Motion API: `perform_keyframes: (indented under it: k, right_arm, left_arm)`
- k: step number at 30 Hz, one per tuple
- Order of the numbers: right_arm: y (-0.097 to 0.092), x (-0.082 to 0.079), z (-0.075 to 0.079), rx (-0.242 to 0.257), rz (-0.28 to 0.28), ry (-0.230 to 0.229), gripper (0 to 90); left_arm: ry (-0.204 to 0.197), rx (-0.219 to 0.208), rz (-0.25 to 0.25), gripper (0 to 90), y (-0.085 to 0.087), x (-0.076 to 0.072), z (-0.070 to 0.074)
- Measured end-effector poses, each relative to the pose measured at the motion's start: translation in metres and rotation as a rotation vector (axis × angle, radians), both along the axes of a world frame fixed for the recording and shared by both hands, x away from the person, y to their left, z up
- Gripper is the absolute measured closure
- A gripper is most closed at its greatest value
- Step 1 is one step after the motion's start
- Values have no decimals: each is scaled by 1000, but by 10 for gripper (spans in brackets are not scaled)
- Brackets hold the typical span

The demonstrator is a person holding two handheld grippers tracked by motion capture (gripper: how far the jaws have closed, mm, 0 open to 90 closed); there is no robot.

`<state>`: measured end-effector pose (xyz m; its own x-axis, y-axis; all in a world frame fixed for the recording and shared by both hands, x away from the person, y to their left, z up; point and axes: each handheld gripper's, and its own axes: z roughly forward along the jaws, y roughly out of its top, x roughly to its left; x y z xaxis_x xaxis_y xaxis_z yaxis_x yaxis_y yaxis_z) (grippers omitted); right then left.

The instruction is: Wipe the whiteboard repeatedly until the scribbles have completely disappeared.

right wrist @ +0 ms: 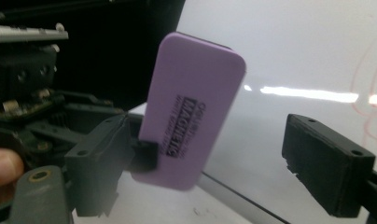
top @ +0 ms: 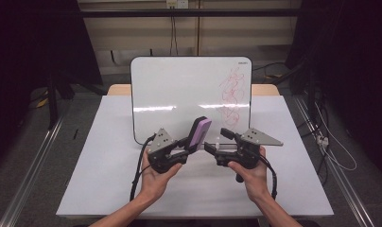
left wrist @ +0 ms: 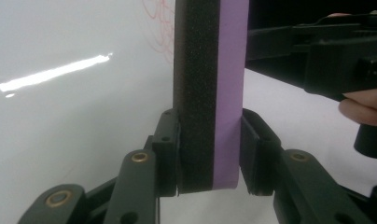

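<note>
Tongs first: your left tongs [top: 193,141] are clenched on the purple eraser [top: 199,133], gripping it near its lower end. In the left gripper view the two jaws press on the eraser [left wrist: 210,93] from either side, one on the black felt face and one on the purple back, and the eraser stands up between them. From above, you hold it tilted, its top leaning toward the whiteboard [top: 179,94], above the desk [top: 108,165] and just in front of the board's lower edge.

Your right tongs [top: 216,139] are released, with nothing between them. In the right gripper view the jaws stand well apart with open space between the pads, and the eraser [right wrist: 186,121] shows beyond the left-hand jaw, held by the other tongs [right wrist: 144,156]; its printed back faces that camera. Whether your right tongs touch the eraser cannot be told from these views. From above, the two tongs face each other closely, tips near one another over the middle of the desk.

Behind them the whiteboard stands propped upright at the far side of the desk, with red scribbles [top: 234,94] down its right part. Your left hand [top: 156,177] and your right hand [top: 253,172] come in from the near edge.
</note>
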<state>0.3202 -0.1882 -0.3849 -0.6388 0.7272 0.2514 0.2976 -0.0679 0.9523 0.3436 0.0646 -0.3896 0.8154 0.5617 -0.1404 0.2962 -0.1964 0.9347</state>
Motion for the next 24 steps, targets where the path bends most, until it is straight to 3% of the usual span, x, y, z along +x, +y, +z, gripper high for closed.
perform_keyframes:
  k: [5, 12, 24]
  right_arm:
    - [4, 7, -1, 31, -8, -17, 192]
    - [11, 11, -7, 80, -2, 5, 221]
    - [14, 12, -17, 162, 15, 60, 385]
  left_arm:
    - [-5, -4, -7, 631, -2, 0, 1]
    - [-4, -1, -11, 631, -2, -2, 0]
    - [-5, 9, -8, 631, -6, -4, -3]
